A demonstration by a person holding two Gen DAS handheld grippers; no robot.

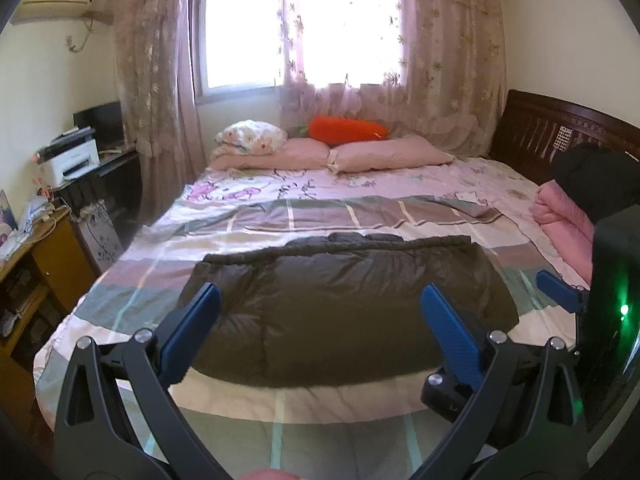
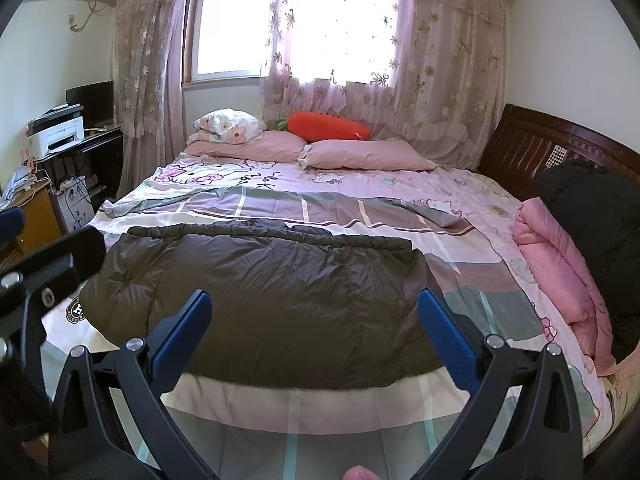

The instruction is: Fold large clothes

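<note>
Ahead of both grippers and filling the room: a bed [image 1: 132, 280] under a plaid sheet, pink pillows [image 1: 388, 154] and an orange carrot plush [image 1: 346, 130] far beyond at the window end. Off to the right of the right gripper, against the wooden headboard [image 2: 520, 140]: a rolled pink quilt [image 2: 560, 264] with a black garment [image 2: 592, 216] heaped on it.

Just in front of the fingertips, lying flat and wide on the sheet: a dark brown puffer jacket [image 1: 344, 308], already doubled into a broad rectangle, ribbed hem along the far edge, near edge directly below the blue pads. A round logo patch [image 2: 75, 309] visible at its left end, beside the left gripper.

Left gripper [image 1: 320, 300]: fingers spread wide, nothing between them, hovering above the jacket's near edge. Right gripper [image 2: 314, 304]: likewise spread and empty, above the jacket's right half.

Probably next: another fold. Best done by dropping to opposite corners of one edge, pinching through every padded layer, lifting evenly, carrying across in step, then pressing out trapped air so the filling stays put instead of springing open.
</note>
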